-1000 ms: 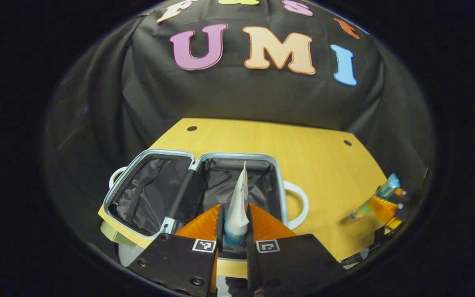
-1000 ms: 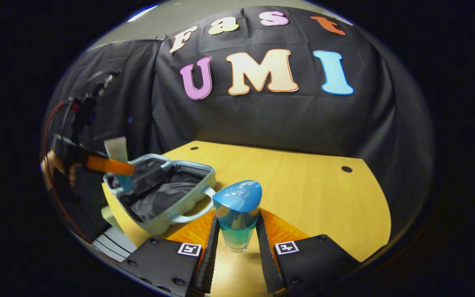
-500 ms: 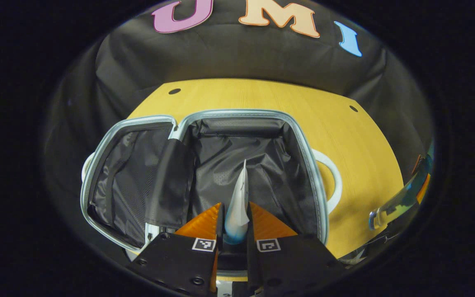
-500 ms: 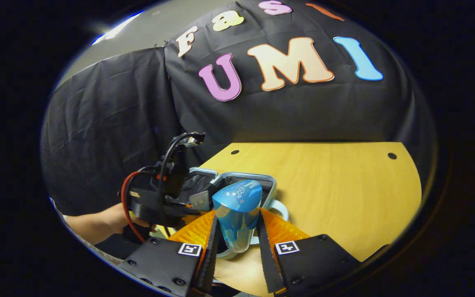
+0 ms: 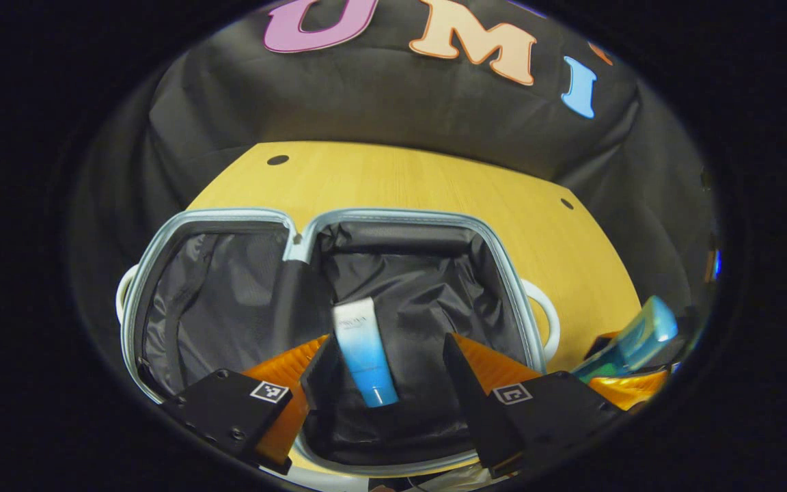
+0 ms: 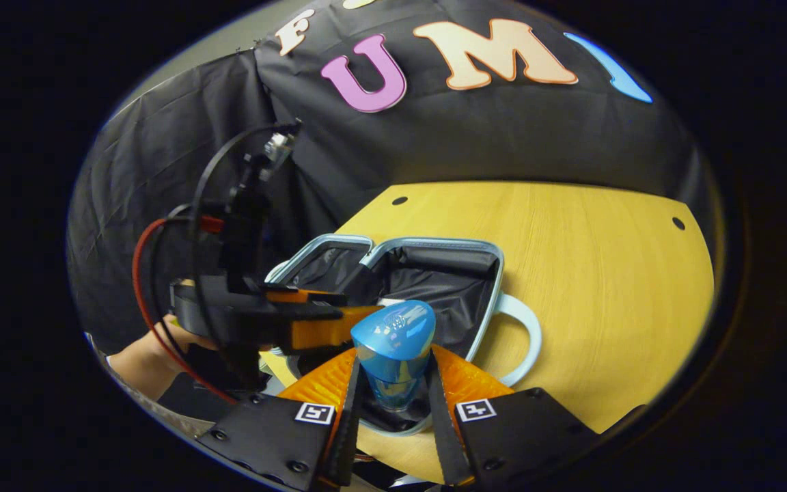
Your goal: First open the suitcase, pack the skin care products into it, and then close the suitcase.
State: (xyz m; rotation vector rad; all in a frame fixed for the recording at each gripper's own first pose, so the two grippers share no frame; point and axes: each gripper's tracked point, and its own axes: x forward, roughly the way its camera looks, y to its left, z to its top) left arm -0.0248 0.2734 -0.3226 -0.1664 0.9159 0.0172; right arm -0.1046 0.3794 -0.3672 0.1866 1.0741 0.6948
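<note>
The pale-blue suitcase lies open flat on the wooden table, both halves lined in black. A white-to-blue tube lies in its right half, free between the spread fingers of my left gripper, which is open just above the lining. My right gripper is shut on a blue-capped bottle held upright over the suitcase's near right edge. The left gripper view has that bottle at the far right. The right gripper view has the left gripper at the left, over the case.
The yellow wooden table stretches to the right and behind the case. A white loop handle sticks out of the case's right side. A hand and red and black cables sit at the left. Black cloth walls the booth.
My left gripper opened and the tube dropped flat into the suitcase's right half. My right gripper carried the bottle left, over the case's edge.
</note>
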